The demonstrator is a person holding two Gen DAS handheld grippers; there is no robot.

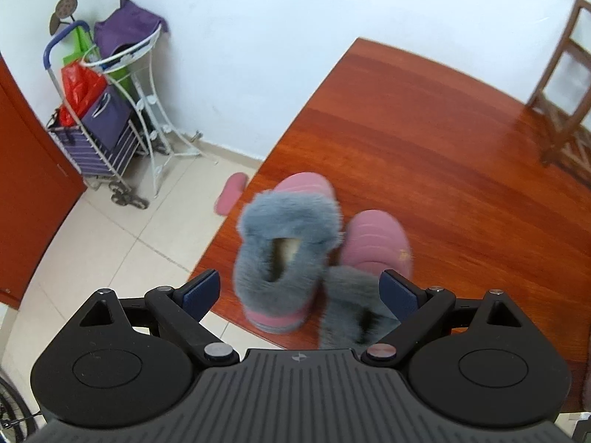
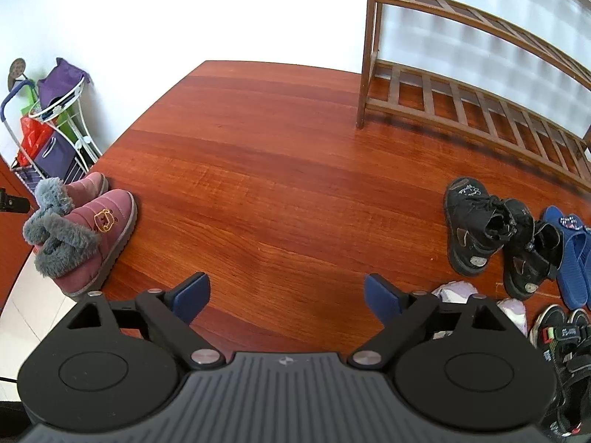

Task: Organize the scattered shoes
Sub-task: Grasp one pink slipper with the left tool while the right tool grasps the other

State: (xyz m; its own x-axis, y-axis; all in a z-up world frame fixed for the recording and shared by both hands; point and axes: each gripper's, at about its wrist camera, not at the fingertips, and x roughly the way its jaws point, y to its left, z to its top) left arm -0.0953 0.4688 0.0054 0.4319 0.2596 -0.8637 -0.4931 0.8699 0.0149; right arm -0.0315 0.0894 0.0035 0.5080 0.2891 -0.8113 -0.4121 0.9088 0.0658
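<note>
Both tools are spread wide, gripping nothing: the left tool [image 1: 299,288] hangs over two pink boots [image 1: 284,254] with shaggy grey fur cuffs, the right tool [image 2: 286,295] over bare floor. Glossy reddish wood-grain flooring [image 2: 280,170] meets pale tiles [image 1: 122,251] beside a white wall. A slatted wooden shoe rack [image 2: 461,103] stands empty; black boots [image 2: 491,236], ribbed blue slippers [image 2: 572,254] and sandals [image 2: 565,336] lie near it. One pink slipper [image 1: 231,193] rests on the tiles.
</note>
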